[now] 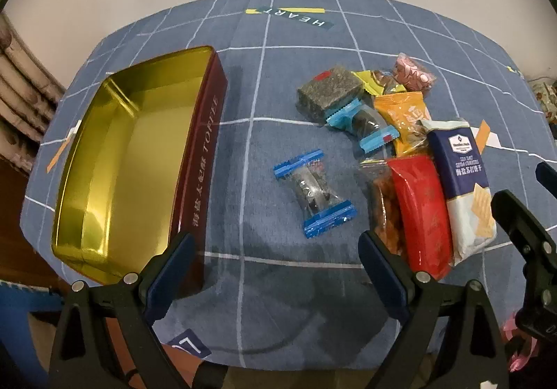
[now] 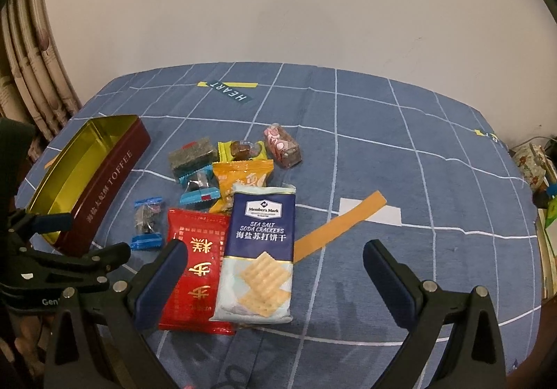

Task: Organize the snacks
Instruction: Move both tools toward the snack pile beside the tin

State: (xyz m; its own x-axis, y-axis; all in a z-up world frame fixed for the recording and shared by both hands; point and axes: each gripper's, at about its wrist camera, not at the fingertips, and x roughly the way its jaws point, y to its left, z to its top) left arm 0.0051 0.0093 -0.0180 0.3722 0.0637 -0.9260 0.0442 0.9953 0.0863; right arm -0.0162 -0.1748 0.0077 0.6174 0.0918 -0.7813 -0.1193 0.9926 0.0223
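Snacks lie heaped right of centre in the left wrist view; the gold-lined maroon tin (image 1: 115,152) stands empty at left. Your left gripper (image 1: 275,270) and right gripper (image 2: 275,270) gape wide, holding nothing. Straddle the lone blue-ended candy wrapper (image 1: 314,193) across its waist, then close.

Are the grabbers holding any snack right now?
No. The left gripper and right gripper both hang open and empty above the snacks.

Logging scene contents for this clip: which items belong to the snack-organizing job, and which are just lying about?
Job: toffee tin, soda crackers, red packet, orange packet, blue-ended candies, seaweed block, pink candy.
Lying about: orange tape strip, HEART label.
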